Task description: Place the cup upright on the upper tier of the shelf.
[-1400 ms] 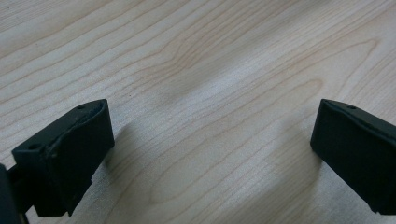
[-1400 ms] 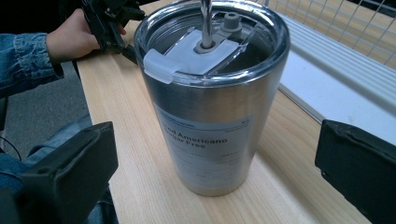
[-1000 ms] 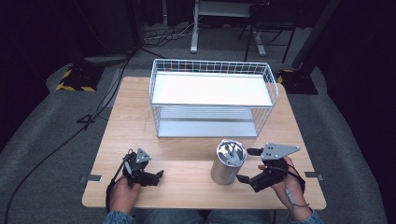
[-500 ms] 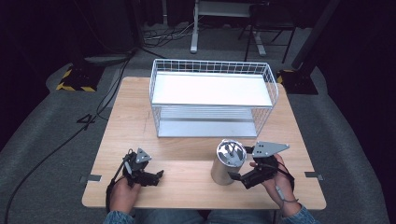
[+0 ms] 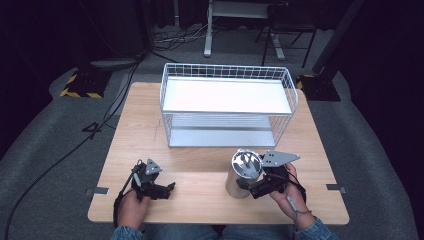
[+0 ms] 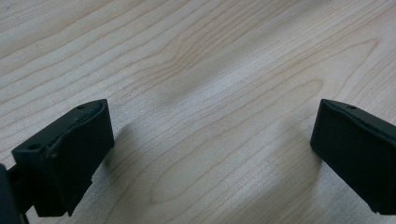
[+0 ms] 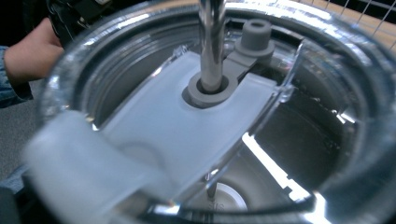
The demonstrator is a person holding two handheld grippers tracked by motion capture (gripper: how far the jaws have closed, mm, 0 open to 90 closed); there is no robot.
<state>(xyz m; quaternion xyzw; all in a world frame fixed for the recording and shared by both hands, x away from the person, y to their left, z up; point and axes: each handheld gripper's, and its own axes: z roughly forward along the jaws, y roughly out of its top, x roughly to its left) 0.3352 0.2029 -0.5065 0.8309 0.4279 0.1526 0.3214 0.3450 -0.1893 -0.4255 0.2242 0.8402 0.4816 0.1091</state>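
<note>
Glossy metal cup (image 5: pixel 243 175), matt pale wooden table (image 5: pixel 200 175), white wire basket (image 5: pixel 227 107).

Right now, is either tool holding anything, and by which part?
The left tool is open over bare table, holding nothing. The right tool is against the side of the metal tumbler; whether it has closed on it cannot be told.

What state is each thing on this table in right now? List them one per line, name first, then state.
Left gripper: open, nothing between its jaws, low over the bare table.
Right gripper: against the tumbler's side; open or shut cannot be told.
Steel tumbler: upright on the table, lid on.
Wire rack: upright, both shelves empty.
</note>
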